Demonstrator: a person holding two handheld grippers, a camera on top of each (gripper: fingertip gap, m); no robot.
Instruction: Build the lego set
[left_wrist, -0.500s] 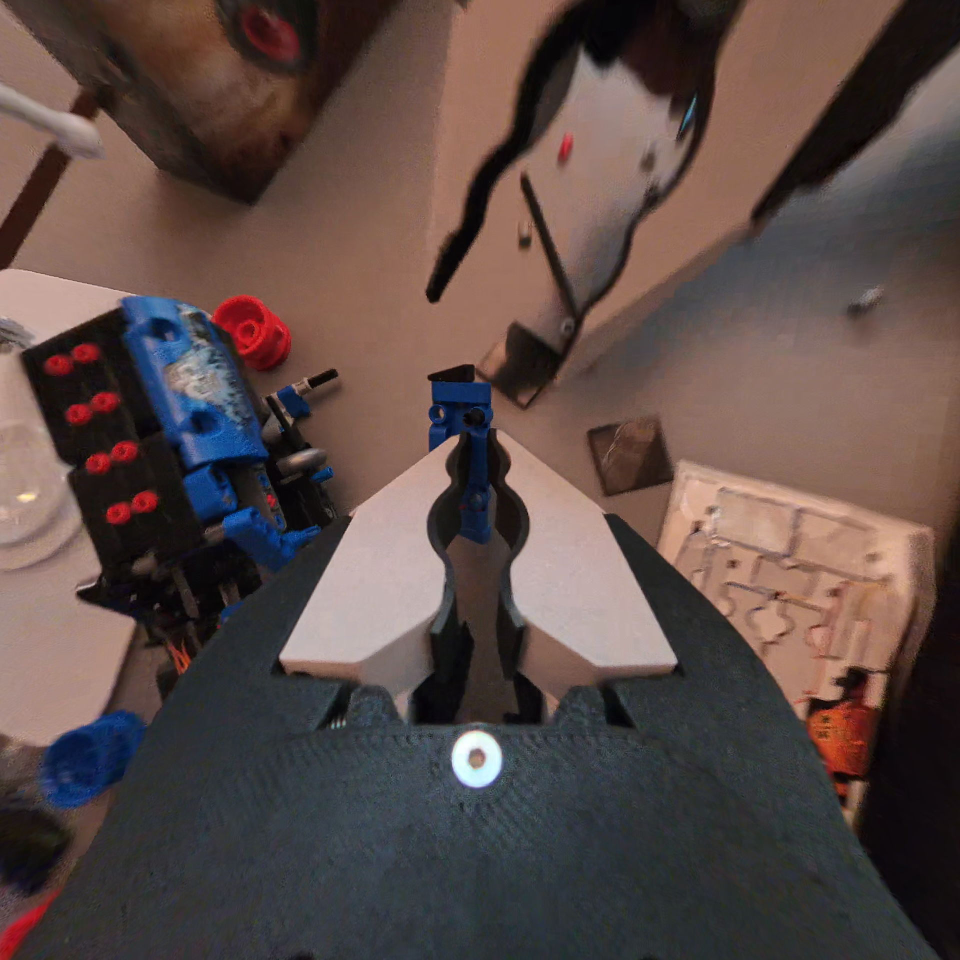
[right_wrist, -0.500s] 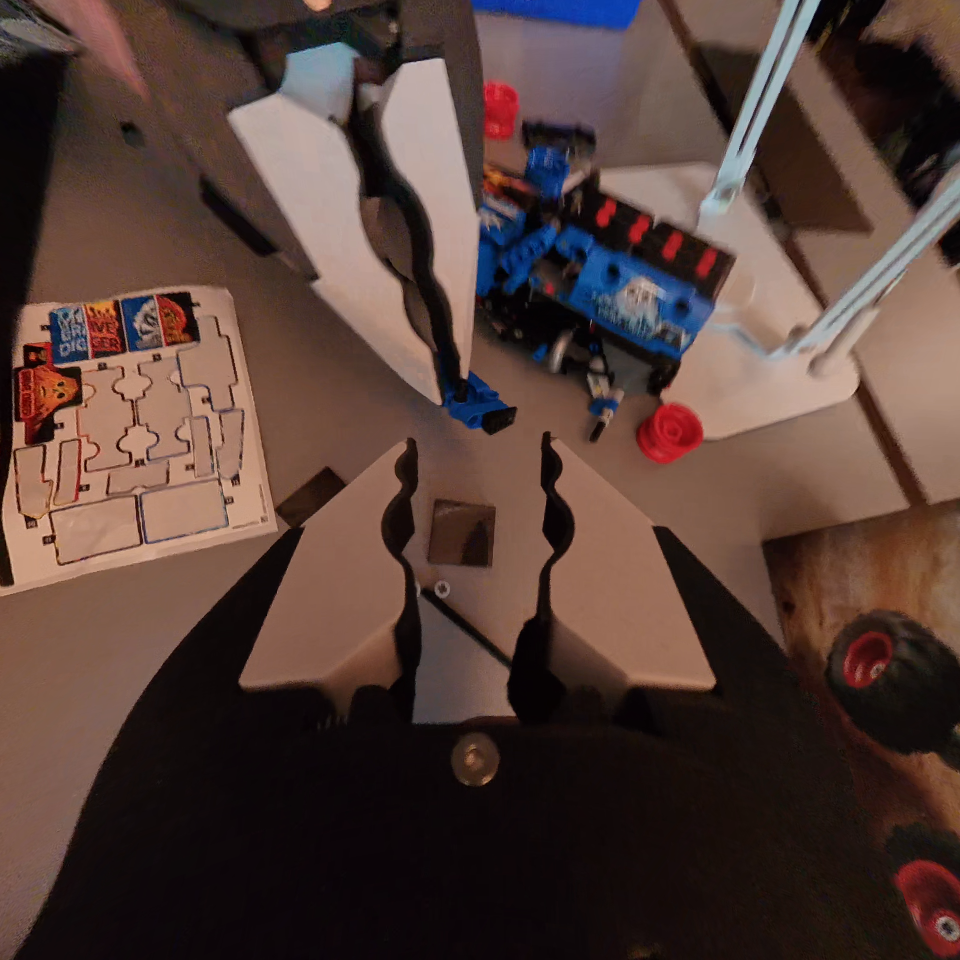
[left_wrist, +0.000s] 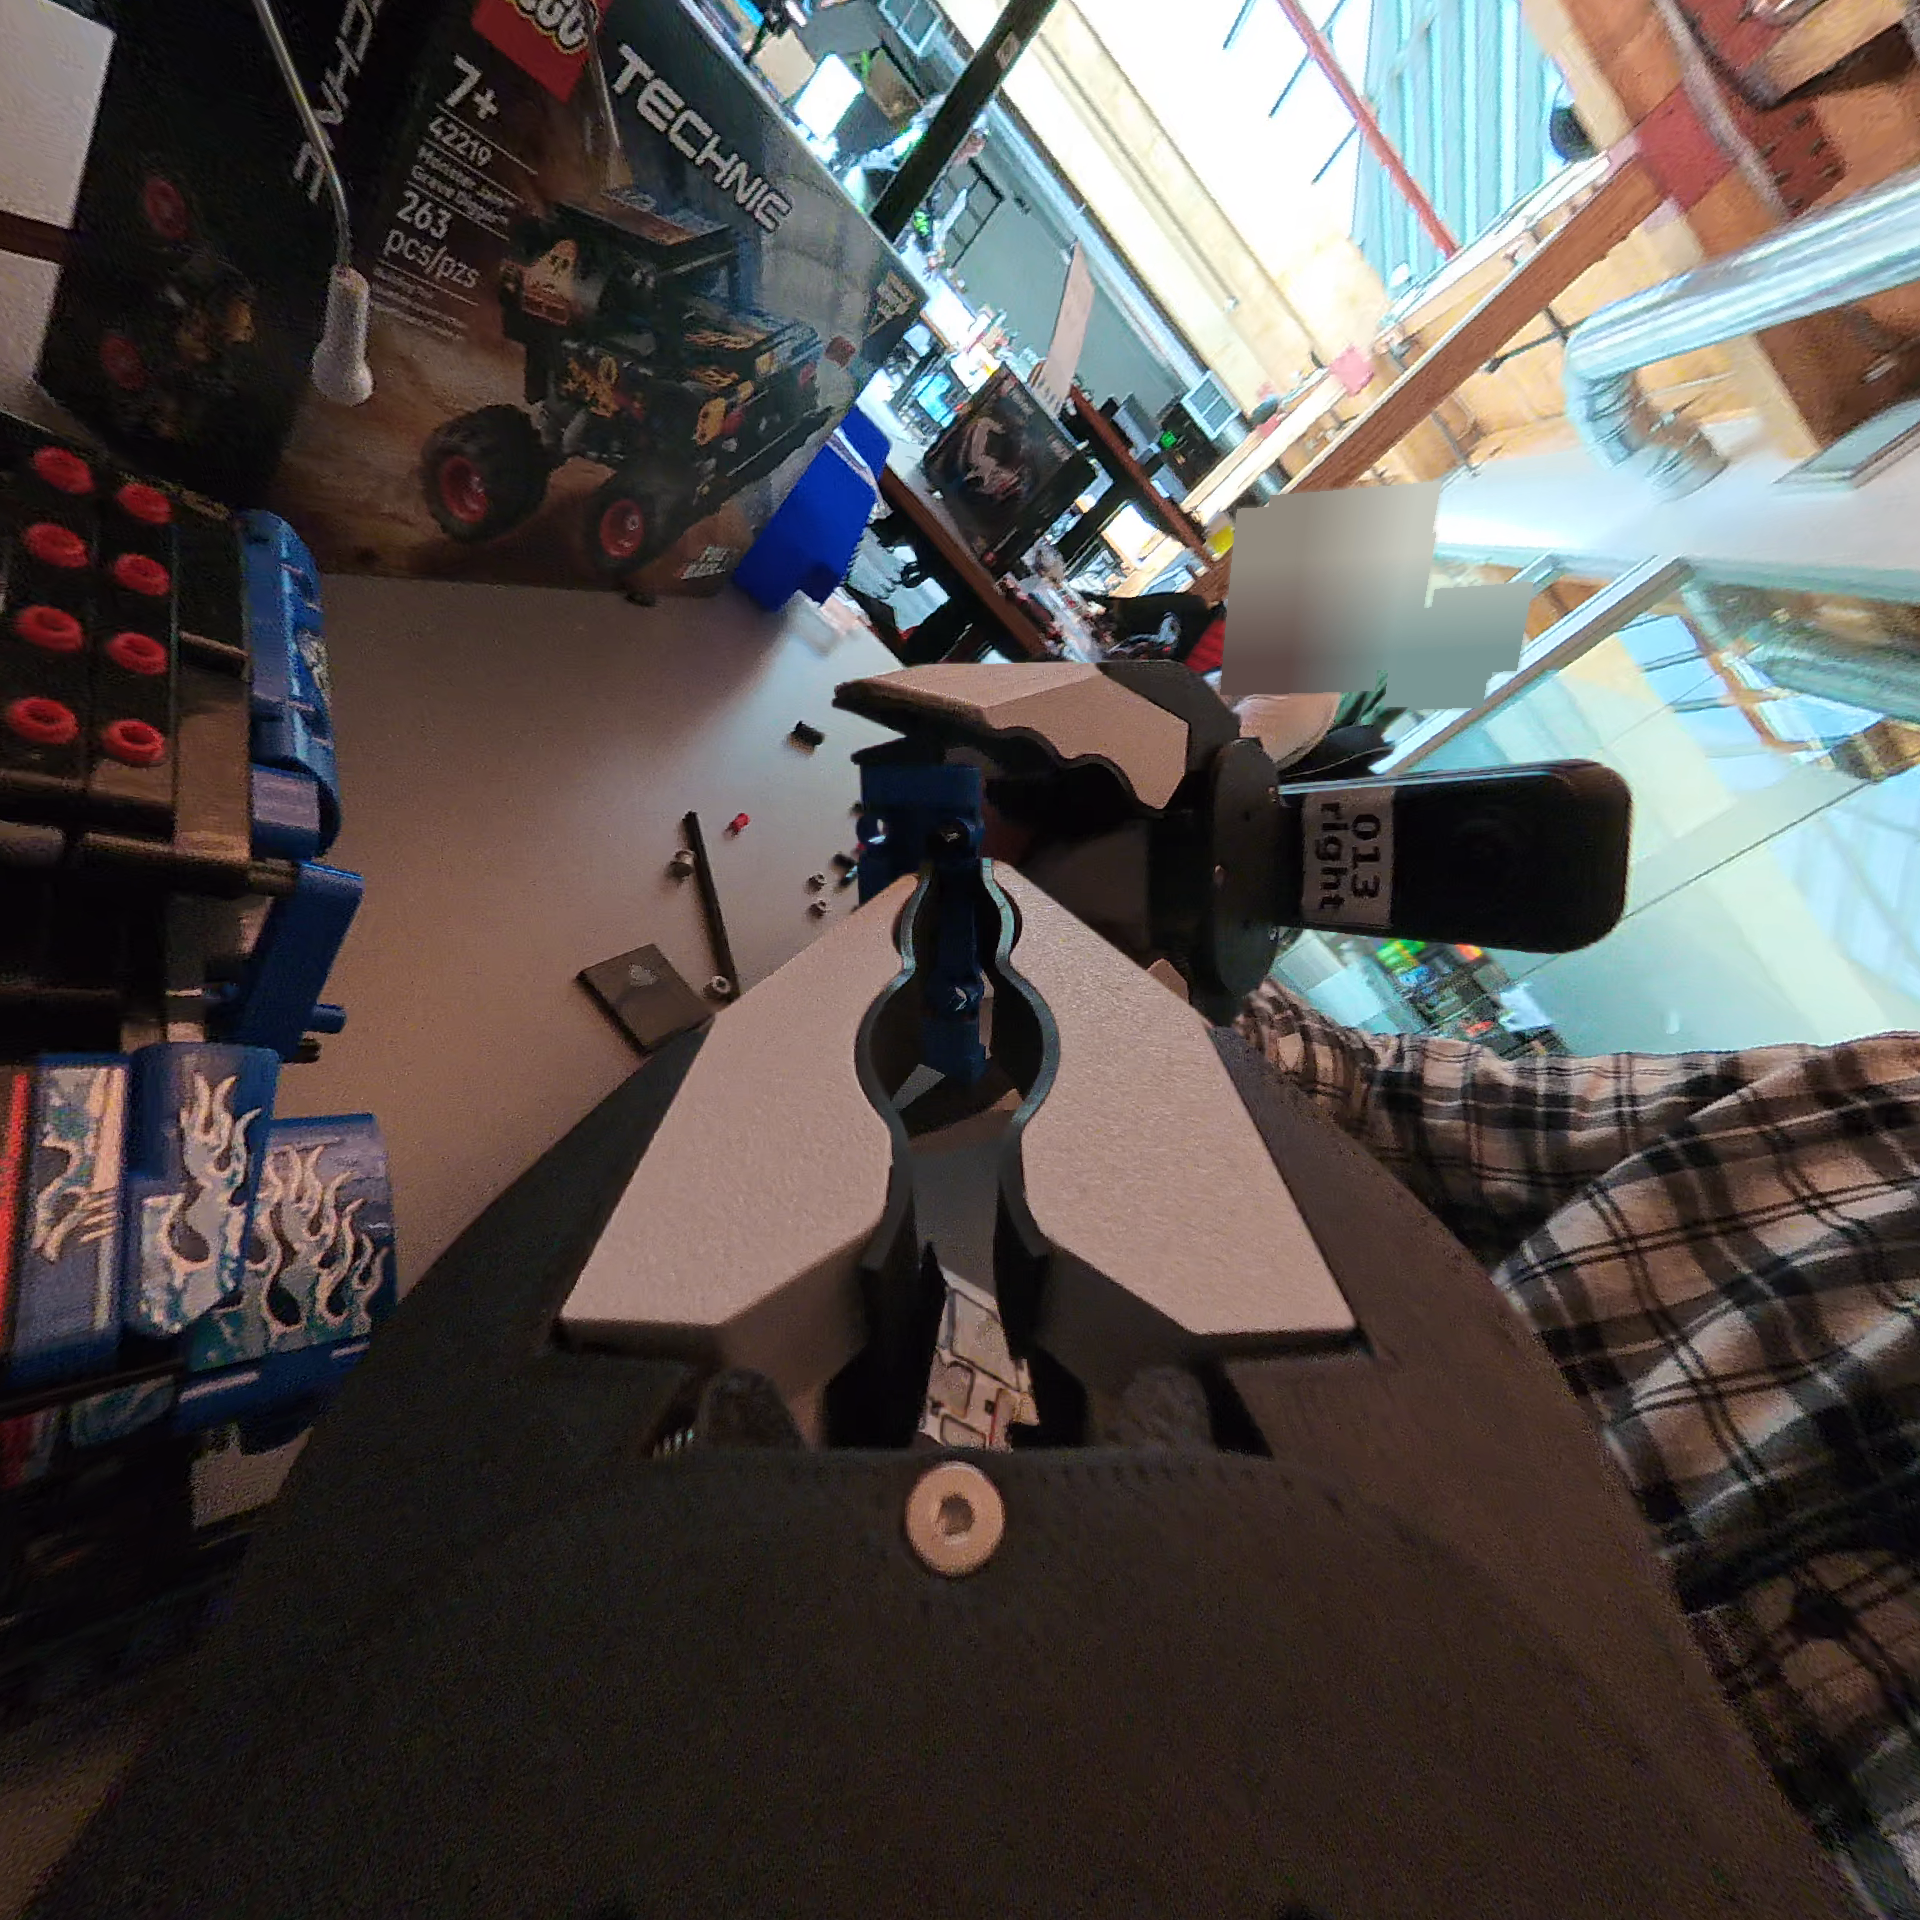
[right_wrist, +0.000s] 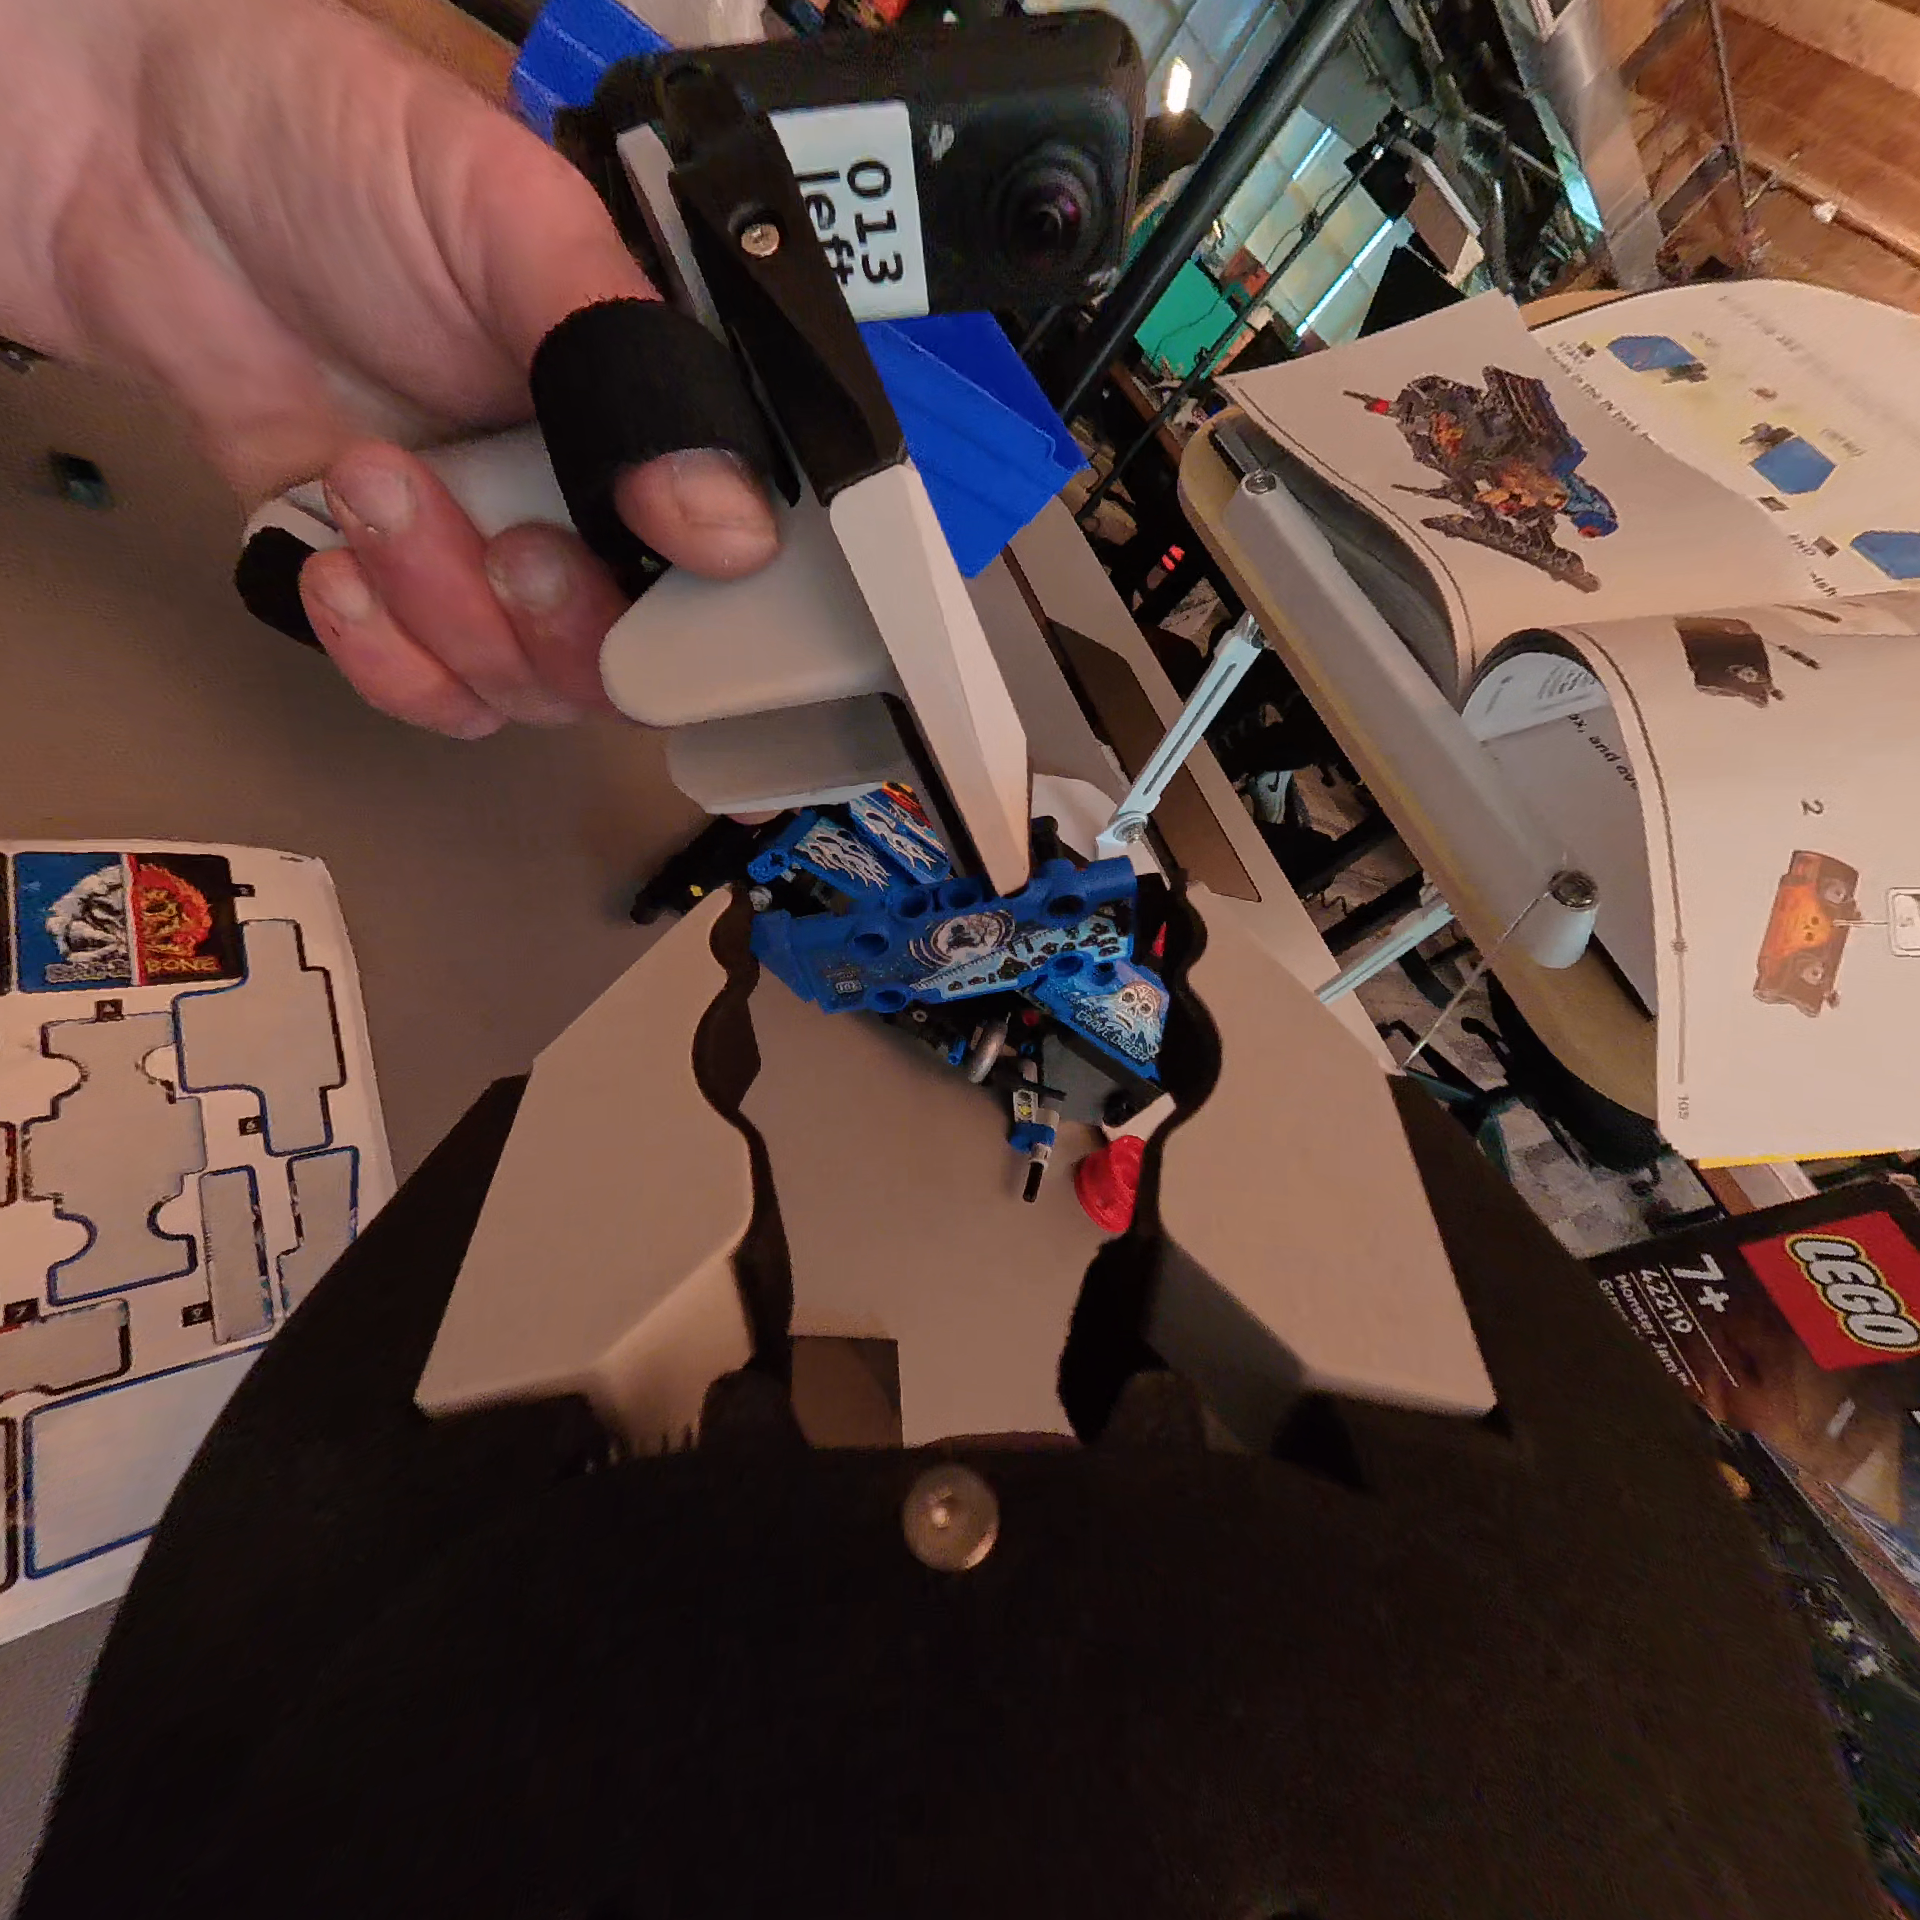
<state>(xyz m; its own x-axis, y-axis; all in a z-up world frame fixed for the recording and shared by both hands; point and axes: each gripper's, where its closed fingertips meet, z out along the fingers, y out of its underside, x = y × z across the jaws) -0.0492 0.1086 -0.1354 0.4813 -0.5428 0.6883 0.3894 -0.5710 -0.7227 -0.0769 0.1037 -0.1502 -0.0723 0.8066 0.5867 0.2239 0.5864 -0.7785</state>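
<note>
Both grippers swung up off the table since half a second ago. My left gripper (left_wrist: 958, 914) pinches the blue lego piece (left_wrist: 940, 883), long axis along its fingers, pointing away. I see the right gripper (right_wrist: 961, 1029) gaping, empty, tipped over the blue truck model (right_wrist: 956, 956).

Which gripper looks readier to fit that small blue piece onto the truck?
Probably the left gripper: it is shut on the blue piece, with the truck model close beside it. The right gripper is open, holding nothing.

A grey table (left_wrist: 499, 748) bears the truck model (left_wrist: 177, 831), sticker sheet (right_wrist: 156, 1195), box (left_wrist: 520, 343), seemingly small loose pins.
</note>
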